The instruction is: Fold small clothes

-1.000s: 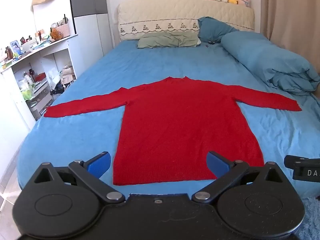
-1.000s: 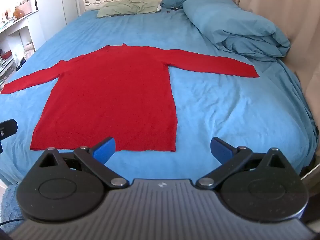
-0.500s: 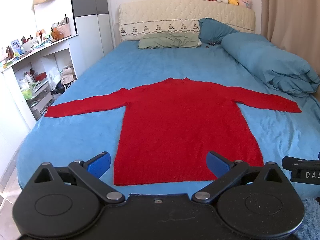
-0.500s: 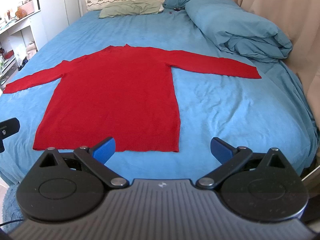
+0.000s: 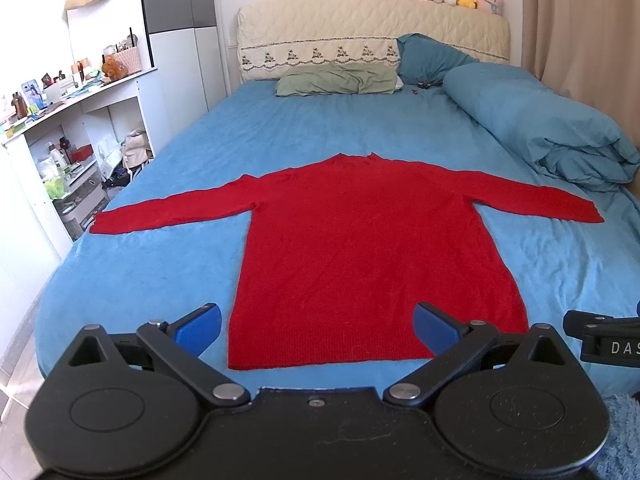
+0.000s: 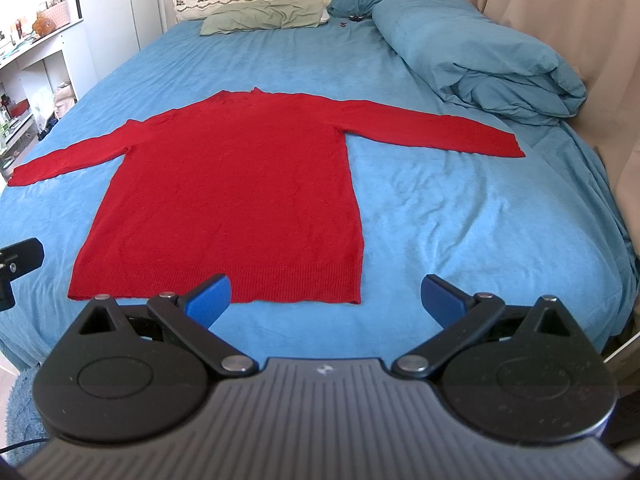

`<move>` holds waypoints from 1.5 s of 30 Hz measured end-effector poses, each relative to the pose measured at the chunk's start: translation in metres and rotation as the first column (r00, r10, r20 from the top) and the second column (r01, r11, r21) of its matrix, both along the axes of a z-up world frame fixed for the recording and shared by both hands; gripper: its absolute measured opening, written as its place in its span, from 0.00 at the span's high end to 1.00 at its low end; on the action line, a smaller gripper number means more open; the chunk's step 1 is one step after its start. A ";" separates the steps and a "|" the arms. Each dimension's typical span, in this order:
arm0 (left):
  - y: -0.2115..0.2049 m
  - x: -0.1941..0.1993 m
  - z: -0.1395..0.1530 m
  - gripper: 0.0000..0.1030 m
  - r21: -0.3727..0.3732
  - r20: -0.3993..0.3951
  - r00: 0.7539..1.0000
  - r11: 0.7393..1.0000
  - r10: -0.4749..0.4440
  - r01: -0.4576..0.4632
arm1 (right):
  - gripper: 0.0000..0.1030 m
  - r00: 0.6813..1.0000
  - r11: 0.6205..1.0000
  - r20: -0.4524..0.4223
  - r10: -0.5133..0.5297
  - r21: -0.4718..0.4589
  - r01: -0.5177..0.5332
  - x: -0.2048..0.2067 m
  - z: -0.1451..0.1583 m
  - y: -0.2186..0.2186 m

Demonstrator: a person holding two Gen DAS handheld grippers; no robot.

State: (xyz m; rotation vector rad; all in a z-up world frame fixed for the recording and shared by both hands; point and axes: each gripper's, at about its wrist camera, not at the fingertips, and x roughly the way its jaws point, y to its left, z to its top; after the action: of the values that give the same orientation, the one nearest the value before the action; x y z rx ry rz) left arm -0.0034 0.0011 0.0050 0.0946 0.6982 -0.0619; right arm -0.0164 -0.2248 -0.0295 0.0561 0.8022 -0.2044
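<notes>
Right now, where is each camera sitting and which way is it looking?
Left wrist: sits on the left gripper, near the foot of the bed, looking toward the headboard over the red sweater; its own open fingers show, and the right gripper's edge.
Right wrist: sits on the right gripper, further right, facing the same way; open fingers show.
Both share the sweater, green pillow and rolled blue duvet.

Red knitted sweater [image 5: 360,248] with ribbed hem, soft matt blue bedsheet [image 5: 160,272], quilted cream headboard [image 5: 360,28], matt black plastic tools
</notes>
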 end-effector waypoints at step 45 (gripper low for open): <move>0.000 -0.003 0.003 0.00 -0.005 0.006 1.000 1.000 0.014 -0.014 | 0.00 1.000 1.000 0.001 0.003 0.000 -0.003 0.002 0.002 0.005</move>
State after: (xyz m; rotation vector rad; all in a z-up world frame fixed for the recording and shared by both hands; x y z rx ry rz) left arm -0.0067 0.0010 0.0083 0.0850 0.6926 -0.0497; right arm -0.0146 -0.2193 -0.0277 0.0550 0.8016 -0.2017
